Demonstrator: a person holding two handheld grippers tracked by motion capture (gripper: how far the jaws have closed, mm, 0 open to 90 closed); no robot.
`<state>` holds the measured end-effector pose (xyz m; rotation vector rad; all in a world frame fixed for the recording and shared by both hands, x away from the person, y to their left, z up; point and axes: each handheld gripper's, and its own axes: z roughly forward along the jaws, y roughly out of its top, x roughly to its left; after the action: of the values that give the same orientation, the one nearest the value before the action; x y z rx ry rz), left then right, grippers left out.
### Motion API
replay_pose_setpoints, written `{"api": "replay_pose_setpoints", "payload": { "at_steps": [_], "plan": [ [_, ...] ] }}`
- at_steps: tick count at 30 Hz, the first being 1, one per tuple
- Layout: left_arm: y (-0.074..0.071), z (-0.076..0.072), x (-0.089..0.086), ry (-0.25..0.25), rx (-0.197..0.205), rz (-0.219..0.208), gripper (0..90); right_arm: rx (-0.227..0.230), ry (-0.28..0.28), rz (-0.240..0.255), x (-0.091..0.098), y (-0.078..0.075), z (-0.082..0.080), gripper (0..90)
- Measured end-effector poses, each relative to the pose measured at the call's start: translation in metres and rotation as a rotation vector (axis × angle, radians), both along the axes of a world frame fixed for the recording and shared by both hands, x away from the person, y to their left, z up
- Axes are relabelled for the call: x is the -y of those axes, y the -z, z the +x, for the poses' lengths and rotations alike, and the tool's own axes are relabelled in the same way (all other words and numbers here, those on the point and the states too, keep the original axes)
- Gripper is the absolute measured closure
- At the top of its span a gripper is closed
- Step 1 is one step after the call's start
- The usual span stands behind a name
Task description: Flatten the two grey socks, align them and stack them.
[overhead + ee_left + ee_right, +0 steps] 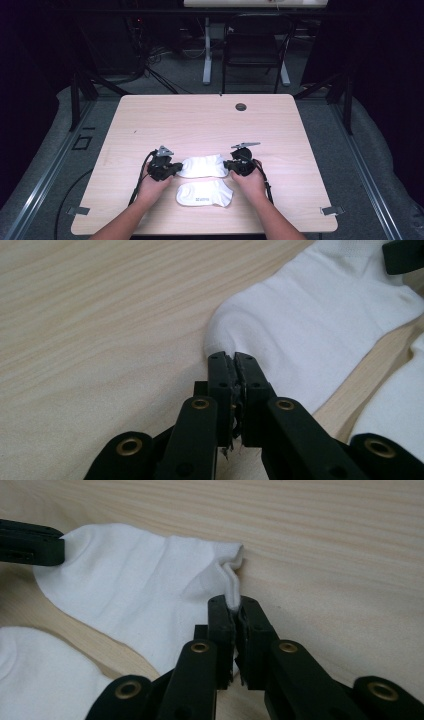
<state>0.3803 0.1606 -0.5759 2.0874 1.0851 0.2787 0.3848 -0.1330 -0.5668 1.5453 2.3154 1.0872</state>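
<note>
The far sock (pixel 202 165) is pinched at opposite ends by the left tool (pixel 175 168) and right tool (pixel 228 165); it should be lifted evenly, clear of the near sock (pixel 205 193).

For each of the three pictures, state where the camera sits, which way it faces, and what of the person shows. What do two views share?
High view: above the table's near side, facing forward and down on the pale wooden table; forearms, hands.
Left gripper view: rides the left gripper, facing its shut jaws.
Right gripper view: rides the right gripper, likewise.
Shared: both gripper views show the farther white fabric sock, pinched at opposite ends.
</note>
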Motion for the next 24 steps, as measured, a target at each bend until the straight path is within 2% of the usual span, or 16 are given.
{"api": "replay_pose_setpoints", "payload": {
  "at_steps": [10,13,19,21,24],
  "plan": [
    [-0.013,-0.005,-0.003,0.006,0.017,-0.01,87.2,0.033,-0.021,0.023,-0.002,-0.014,-0.004,86.0],
    [-0.019,-0.008,-0.005,-0.004,0.026,-0.029,87.2,0.038,-0.027,0.025,-0.003,-0.018,-0.006,86.0],
    [-0.032,-0.014,-0.009,0.014,0.039,-0.04,87.2,0.062,-0.052,0.046,-0.002,-0.028,-0.013,86.0],
    [-0.035,-0.018,-0.009,0.015,0.038,-0.054,87.2,0.058,-0.056,0.047,-0.001,-0.031,-0.016,86.1],
    [-0.039,-0.022,-0.01,0.031,0.041,-0.054,87.2,0.059,-0.062,0.061,0.001,-0.035,-0.021,86.0]
  ]
}}
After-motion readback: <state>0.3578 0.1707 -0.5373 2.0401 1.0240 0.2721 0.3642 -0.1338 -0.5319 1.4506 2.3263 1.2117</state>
